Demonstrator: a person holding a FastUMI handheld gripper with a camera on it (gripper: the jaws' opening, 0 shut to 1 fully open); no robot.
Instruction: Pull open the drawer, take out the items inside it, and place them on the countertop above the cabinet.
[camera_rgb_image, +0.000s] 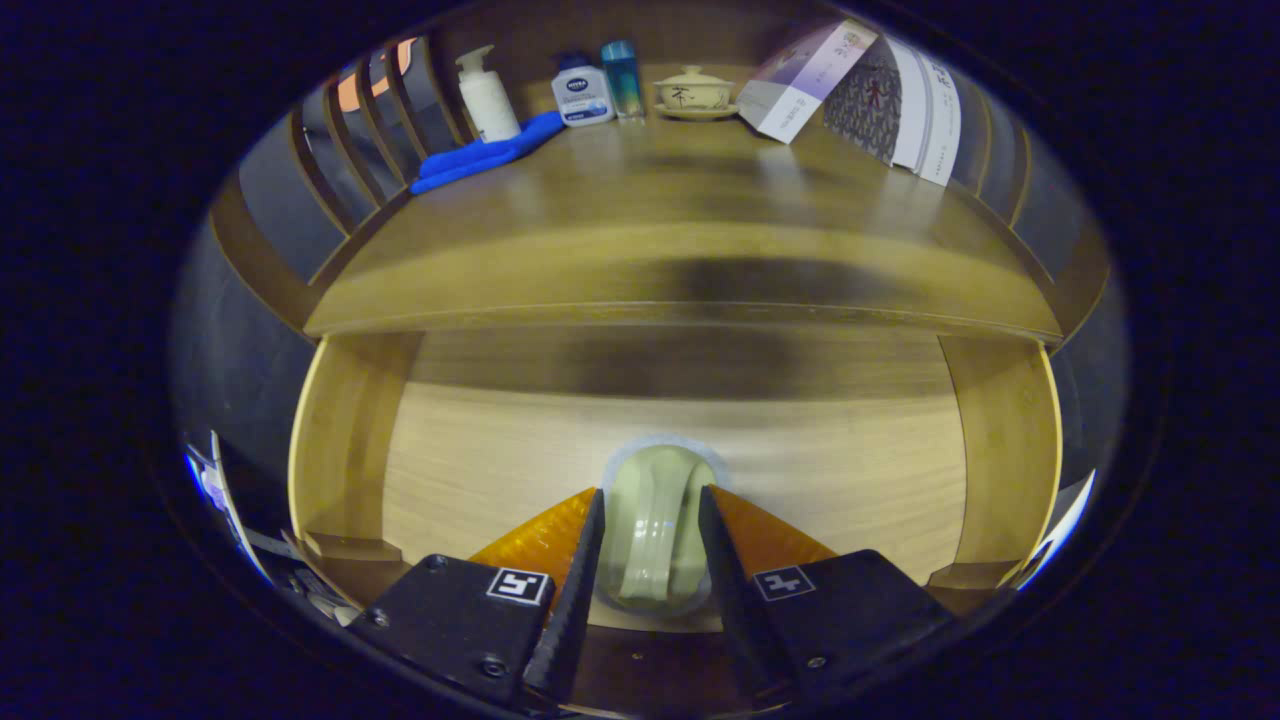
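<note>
Gripper view
Gripper (650, 520): its two fingers sit on either side of a pale green ceramic spoon (655, 525) and appear to press its sides, clamped on it.
Spoon: lies lengthwise between the fingers over the light wooden floor of the open drawer (480, 470); whether it rests on the floor or is lifted off it cannot be told.
Drawer: pulled out, side walls left and right of the fingers; its front edge is hidden under the gripper body.
Tabletop (680, 200): wooden, above and beyond the drawer, its front edge overhanging the drawer's back.
Along the far end: a white pump bottle (487, 95), a blue cloth (490, 152), a small white lotion bottle (582, 92), a blue translucent container (622, 78), a lidded tea bowl (694, 92) on a saucer, and leaning booklets (860, 85).
Hard to make out: small items left of the drawer, too blurred to name.
</note>
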